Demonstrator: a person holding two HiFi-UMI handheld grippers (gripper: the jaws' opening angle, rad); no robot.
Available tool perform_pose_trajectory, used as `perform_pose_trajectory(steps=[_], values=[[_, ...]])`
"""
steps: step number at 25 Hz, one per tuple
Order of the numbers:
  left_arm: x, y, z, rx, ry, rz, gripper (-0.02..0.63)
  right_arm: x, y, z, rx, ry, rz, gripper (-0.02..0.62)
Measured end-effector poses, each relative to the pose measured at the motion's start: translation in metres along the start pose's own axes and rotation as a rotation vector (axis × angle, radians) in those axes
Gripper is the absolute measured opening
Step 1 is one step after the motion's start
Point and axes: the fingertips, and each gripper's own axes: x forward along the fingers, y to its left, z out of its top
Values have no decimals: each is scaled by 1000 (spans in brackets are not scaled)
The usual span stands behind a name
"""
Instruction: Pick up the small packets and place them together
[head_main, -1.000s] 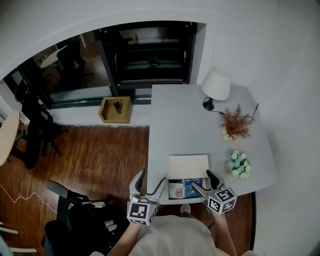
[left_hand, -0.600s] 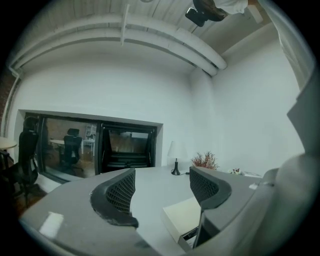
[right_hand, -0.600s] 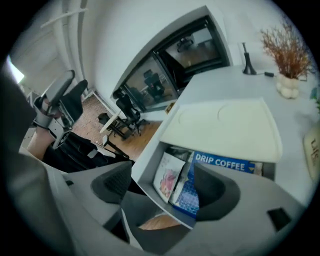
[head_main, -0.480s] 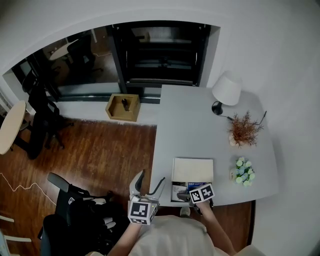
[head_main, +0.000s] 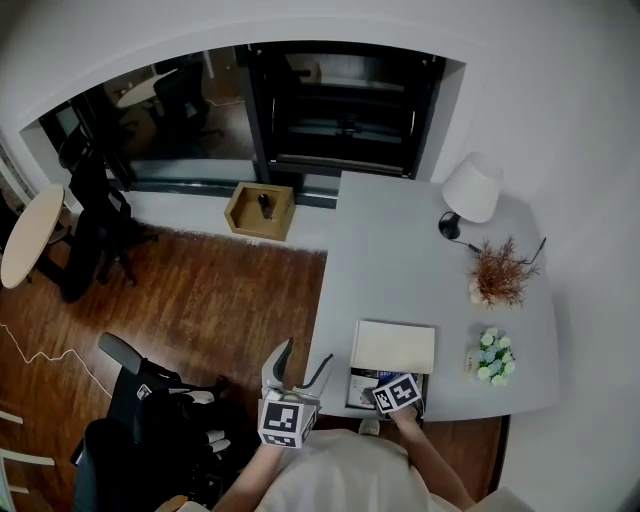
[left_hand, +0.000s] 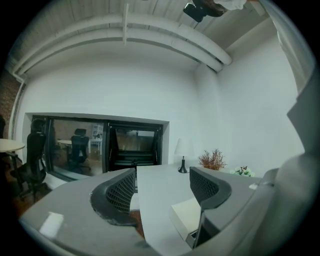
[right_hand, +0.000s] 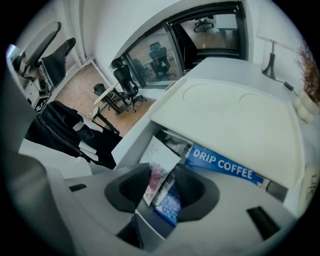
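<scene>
A cream-lidded box (head_main: 393, 346) marked DRIP COFFEE (right_hand: 227, 165) stands at the near edge of the grey table (head_main: 390, 260). Small packets stand upright in its open front. My right gripper (head_main: 392, 388) points steeply down into that opening. Its jaws have just been closing, and they now press on a white-and-pink packet (right_hand: 159, 172) and a blue patterned packet (right_hand: 170, 202), both seen between the right gripper's (right_hand: 162, 187) pads. My left gripper (head_main: 298, 365) hovers by the table's left edge, open and holding nothing; in its own view the left gripper (left_hand: 162, 187) frames bare tabletop.
A white lamp (head_main: 471, 192), a dried plant (head_main: 500, 270) and a small flower bunch (head_main: 490, 357) stand along the table's right side. A wooden box (head_main: 259, 210) sits on the floor by the window. A black office chair (head_main: 150, 400) is at my left.
The right gripper dropped from above the table edge and tipped down into the box front, its jaws narrowing round the packets. The left gripper barely shifted.
</scene>
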Motion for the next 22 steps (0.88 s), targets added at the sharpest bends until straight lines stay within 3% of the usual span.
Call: perform_pose_trajectory(steps=[9, 16, 22], values=[[5, 2, -1, -9, 2, -5, 325, -27, 6, 0, 55, -93, 54, 86], [9, 0, -2, -12, 7, -22, 325, -60, 0, 3, 104, -157, 56, 86], [10, -2, -3, -18, 7, -32, 325, -104, 2, 44, 176, -329, 160, 84]])
